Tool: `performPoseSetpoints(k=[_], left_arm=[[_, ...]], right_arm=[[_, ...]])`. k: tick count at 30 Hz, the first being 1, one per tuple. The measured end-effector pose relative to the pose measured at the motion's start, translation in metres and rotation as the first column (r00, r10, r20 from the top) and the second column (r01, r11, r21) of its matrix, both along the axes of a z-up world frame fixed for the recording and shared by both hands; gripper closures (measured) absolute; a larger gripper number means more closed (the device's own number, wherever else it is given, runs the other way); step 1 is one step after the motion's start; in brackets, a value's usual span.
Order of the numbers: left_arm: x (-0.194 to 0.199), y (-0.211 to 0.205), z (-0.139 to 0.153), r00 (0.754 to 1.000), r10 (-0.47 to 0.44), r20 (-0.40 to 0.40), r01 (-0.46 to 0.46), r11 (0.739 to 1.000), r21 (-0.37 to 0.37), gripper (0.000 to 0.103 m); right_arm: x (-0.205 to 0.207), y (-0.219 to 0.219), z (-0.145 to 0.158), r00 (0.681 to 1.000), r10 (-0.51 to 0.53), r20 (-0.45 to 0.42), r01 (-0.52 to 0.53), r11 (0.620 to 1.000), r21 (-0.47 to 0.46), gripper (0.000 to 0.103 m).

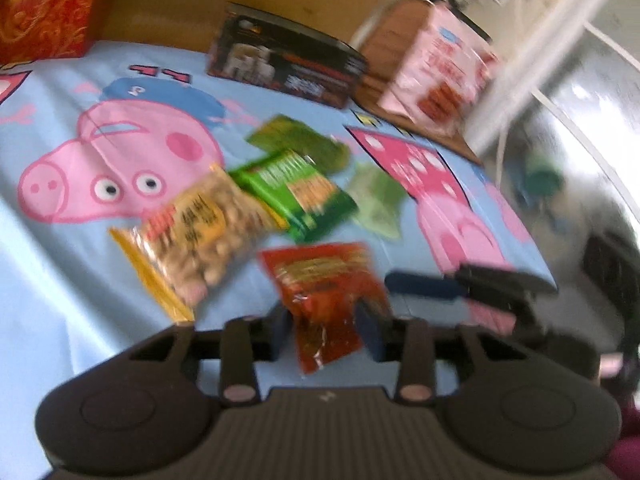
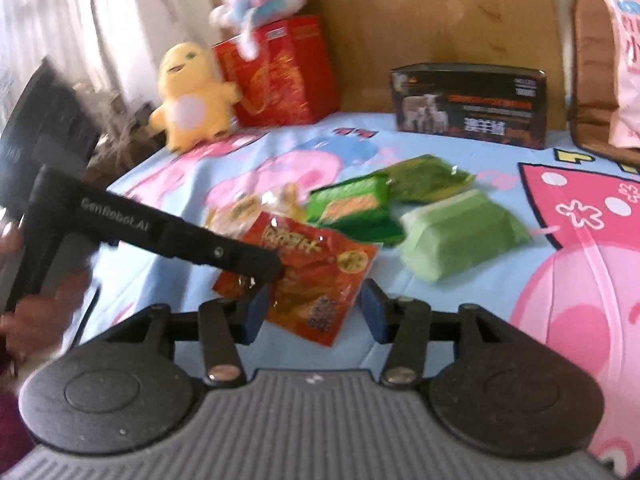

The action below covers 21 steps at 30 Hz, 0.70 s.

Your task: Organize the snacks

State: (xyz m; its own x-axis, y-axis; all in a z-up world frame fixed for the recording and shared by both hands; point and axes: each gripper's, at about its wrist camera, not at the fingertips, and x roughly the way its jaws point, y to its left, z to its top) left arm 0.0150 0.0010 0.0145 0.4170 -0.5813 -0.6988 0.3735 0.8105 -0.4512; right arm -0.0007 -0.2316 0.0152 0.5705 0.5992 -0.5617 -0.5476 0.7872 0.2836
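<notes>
A red snack packet [image 1: 320,280] [image 2: 316,264] lies on the blue cartoon sheet [image 1: 60,280]. My left gripper [image 1: 326,334] stands over its near end, a blue pad on each side and a little apart from it; the picture is blurred. In the right wrist view the left gripper [image 2: 276,270] reaches in from the left, its tip over the packet's left edge. My right gripper [image 2: 314,314] is open, and the packet's lower corner shows between its pads. Its fingers [image 1: 424,284] lie just right of the packet.
Behind the red packet lie a bag of nuts [image 1: 200,236], a green packet [image 1: 296,192], a dark green one [image 1: 304,140] and a pale green one [image 1: 376,200]. A black box [image 2: 468,104], red box [image 2: 280,76], pink bag [image 2: 624,60] and yellow plush [image 2: 192,96] line the headboard.
</notes>
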Motion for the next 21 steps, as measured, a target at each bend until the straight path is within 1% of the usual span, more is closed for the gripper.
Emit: performPoseSetpoints(k=[2, 3, 5, 6, 7, 9, 10, 12, 13, 14, 15, 17, 19, 21], left_arm=[[-0.003, 0.004, 0.008, 1.0, 0.0, 0.023, -0.001, 0.999, 0.036, 0.061], [-0.001, 0.008, 0.014, 0.999, 0.018, 0.032, -0.019, 0.999, 0.037, 0.061], [0.01, 0.016, 0.027, 0.997, 0.064, 0.044, -0.064, 0.998, -0.009, 0.061], [0.017, 0.018, 0.033, 0.996, 0.08, 0.05, -0.078, 0.996, -0.038, 0.061], [0.023, 0.018, 0.04, 0.993, 0.097, 0.061, -0.093, 0.994, -0.06, 0.061], [0.031, 0.012, 0.046, 0.991, 0.112, 0.074, -0.106, 0.991, -0.083, 0.061], [0.036, 0.008, 0.047, 0.992, 0.11, 0.068, -0.103, 0.99, -0.097, 0.059], [0.044, -0.001, 0.043, 0.995, 0.092, 0.043, -0.086, 0.989, -0.123, 0.059], [0.046, -0.006, 0.04, 0.996, 0.084, 0.031, -0.08, 0.989, -0.127, 0.059], [0.048, -0.011, 0.037, 0.997, 0.079, 0.022, -0.075, 0.989, -0.126, 0.059], [0.048, -0.014, 0.033, 0.997, 0.076, 0.018, -0.073, 0.99, -0.124, 0.059], [0.05, -0.013, 0.027, 0.996, 0.087, 0.003, -0.086, 0.988, -0.125, 0.059], [0.051, -0.004, 0.023, 0.994, 0.109, -0.01, -0.109, 0.985, -0.136, 0.059], [0.05, 0.007, 0.022, 0.99, 0.138, -0.017, -0.138, 0.979, -0.149, 0.055]], right_arm=[[-0.008, -0.009, 0.004, 1.0, 0.024, -0.01, -0.024, 0.999, 0.036, 0.05], [-0.009, -0.013, 0.007, 1.0, 0.015, 0.003, -0.015, 0.999, 0.043, 0.051], [-0.008, -0.026, 0.017, 0.995, -0.059, 0.078, 0.057, 0.998, 0.03, 0.05], [-0.005, -0.031, 0.021, 0.988, -0.099, 0.119, 0.098, 0.995, 0.018, 0.047], [0.0, -0.035, 0.025, 0.979, -0.133, 0.157, 0.135, 0.991, -0.001, 0.042], [0.014, -0.037, 0.025, 0.963, -0.158, 0.216, 0.178, 0.981, -0.075, 0.004], [0.023, -0.037, 0.021, 0.963, -0.15, 0.226, 0.179, 0.978, -0.111, 0.001], [0.039, -0.029, 0.011, 0.974, -0.1, 0.202, 0.142, 0.969, -0.203, 0.001], [0.045, -0.025, 0.006, 0.977, -0.086, 0.196, 0.133, 0.963, -0.235, 0.001], [0.052, -0.022, 0.0, 0.979, -0.071, 0.19, 0.121, 0.957, -0.265, 0.004], [0.06, -0.019, -0.006, 0.985, -0.058, 0.161, 0.103, 0.952, -0.288, 0.013], [0.07, -0.03, -0.007, 0.996, -0.042, 0.084, 0.059, 0.976, -0.211, 0.036], [0.068, -0.035, -0.004, 0.995, -0.055, 0.086, 0.072, 0.975, -0.21, 0.038], [0.061, -0.045, -0.004, 0.991, -0.103, 0.084, 0.117, 0.976, -0.182, 0.039]])
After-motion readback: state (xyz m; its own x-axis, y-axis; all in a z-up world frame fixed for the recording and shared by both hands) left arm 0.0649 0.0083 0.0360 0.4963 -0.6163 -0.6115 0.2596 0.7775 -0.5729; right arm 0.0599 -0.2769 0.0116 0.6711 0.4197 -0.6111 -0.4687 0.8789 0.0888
